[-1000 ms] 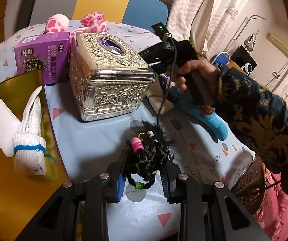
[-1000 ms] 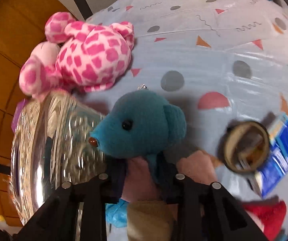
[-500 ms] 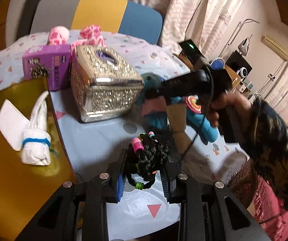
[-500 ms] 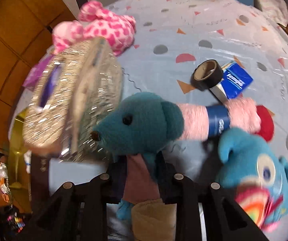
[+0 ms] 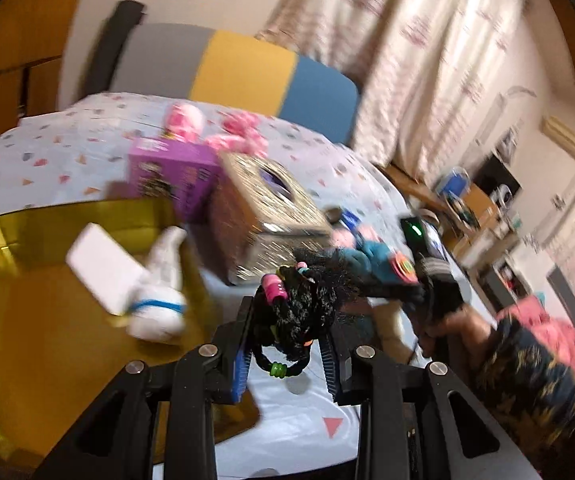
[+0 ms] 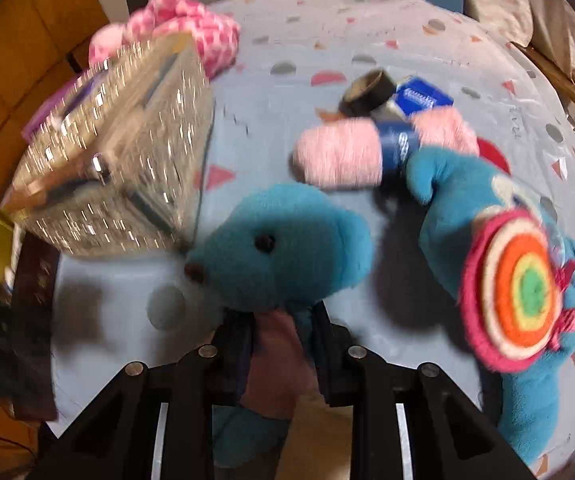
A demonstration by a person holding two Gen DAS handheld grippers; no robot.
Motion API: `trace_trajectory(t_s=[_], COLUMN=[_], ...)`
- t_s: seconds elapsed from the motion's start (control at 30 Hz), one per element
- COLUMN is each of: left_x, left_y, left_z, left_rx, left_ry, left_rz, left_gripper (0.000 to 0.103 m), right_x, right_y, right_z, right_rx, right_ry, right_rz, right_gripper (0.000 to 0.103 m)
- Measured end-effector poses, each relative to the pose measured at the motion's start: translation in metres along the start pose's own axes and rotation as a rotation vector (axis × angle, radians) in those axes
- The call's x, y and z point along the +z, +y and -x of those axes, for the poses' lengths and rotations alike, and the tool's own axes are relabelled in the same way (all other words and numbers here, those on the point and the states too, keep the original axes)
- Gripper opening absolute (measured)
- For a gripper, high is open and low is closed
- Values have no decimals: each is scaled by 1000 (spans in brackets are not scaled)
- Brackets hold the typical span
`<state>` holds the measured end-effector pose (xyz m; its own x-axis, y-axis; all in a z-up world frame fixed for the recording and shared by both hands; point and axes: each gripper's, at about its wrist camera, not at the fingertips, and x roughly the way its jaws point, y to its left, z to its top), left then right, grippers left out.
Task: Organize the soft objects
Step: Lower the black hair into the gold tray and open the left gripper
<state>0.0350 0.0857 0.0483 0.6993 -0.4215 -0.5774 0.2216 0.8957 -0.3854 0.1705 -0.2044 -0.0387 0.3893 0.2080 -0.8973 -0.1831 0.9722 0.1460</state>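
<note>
Mid-sort: my left gripper (image 5: 287, 344) clamps a black beaded hair piece (image 5: 299, 304) beside the gold tray (image 5: 27, 320), where a white rolled sock (image 5: 159, 300) already lies. My right gripper (image 6: 283, 344) pinches a teal bear (image 6: 283, 248) above the table (image 6: 367, 40). The blue plush (image 6: 527, 280), pink yarn (image 6: 339, 156) and pink spotted toy (image 6: 191, 28) remain outside the tray.

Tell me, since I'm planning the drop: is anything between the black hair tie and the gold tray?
Nothing visible. The hair tie, held in the left gripper, hangs beside the gold tray; the sock lies inside it.
</note>
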Motion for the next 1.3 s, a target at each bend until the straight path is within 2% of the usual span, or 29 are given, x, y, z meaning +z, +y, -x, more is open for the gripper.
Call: trace_trajectory(t_s=[0.13,0.3,0.4,0.53,0.63,0.83,1.0,1.07,1.13,1.23,1.3], left_x=[16,27,30,29,33,42,42,40,38,38,36], left_y=[36,78,100,126,137,165,187,195,199,200,196], left_z=[26,48,53,55,53,13,-23,-31,-29,-17,-9], left_rx=[53,175,264,327,358,436,513,540,582,621,621], left_ry=[-69,-127,-147,-163,-178,-105,-16,12,5,-30,-35], left_rz=[106,178,213,261,261,248,228,240,254,270,272], left_gripper=[30,30,30,30,30,32,42,59,70,71,71], right_x=[-3,1,-1,-1,-1,-2,-4,-4,-4,-4,-4], right_y=[-3,-8,-2,-1,0,1,2,2,2,4,6], right_z=[-5,-9,-13,-20,-20,-19,-18,-18,-18,-18,-18], right_rx=[-4,11,2,-3,-12,-16,-19,-21,-23,-30,-36], right_ry=[26,30,30,28,24,20,18,18,19,19,19], right_rz=[-2,-17,-3,4,15,19,25,30,35,44,52], right_gripper=[27,28,30,31,31,31,31,31,31,32,32])
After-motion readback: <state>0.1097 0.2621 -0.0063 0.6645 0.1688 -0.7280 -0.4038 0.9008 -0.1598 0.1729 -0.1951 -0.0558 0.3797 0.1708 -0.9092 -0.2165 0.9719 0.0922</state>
